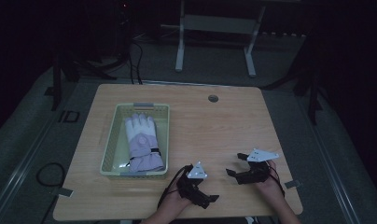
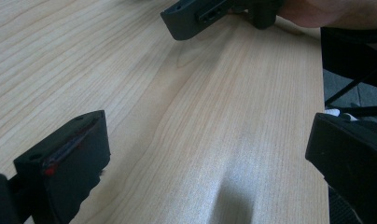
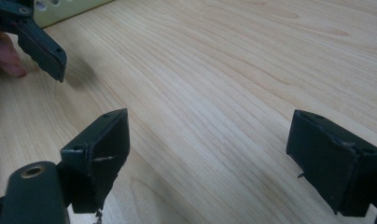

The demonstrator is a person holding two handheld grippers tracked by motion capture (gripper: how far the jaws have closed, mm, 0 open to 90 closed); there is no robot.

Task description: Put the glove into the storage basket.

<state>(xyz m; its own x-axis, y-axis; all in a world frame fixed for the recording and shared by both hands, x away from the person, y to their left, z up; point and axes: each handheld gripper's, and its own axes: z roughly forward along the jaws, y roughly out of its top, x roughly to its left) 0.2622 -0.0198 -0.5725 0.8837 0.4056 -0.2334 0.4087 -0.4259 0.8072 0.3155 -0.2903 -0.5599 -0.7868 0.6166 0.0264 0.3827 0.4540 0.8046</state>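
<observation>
Overhead, we log a glove (image 1: 142,143) inside the basket (image 1: 111,140) at centre left, left gripper (image 1: 206,198) and right gripper (image 1: 235,165) low at the frame's bottom, well apart from it; then, in each gripper view, jaws spread wide above bare table (image 2: 200,116).

The right half of the pale wooden bench (image 1: 214,126) lies bare, open to passage from the near edge to the far one. On the left stands a light green perforated plastic basket (image 1: 111,154), its walls barring a low sideways sweep. Between the left gripper (image 1: 213,198) and right gripper (image 1: 233,164), both spread wide, lies a narrow gap.
</observation>
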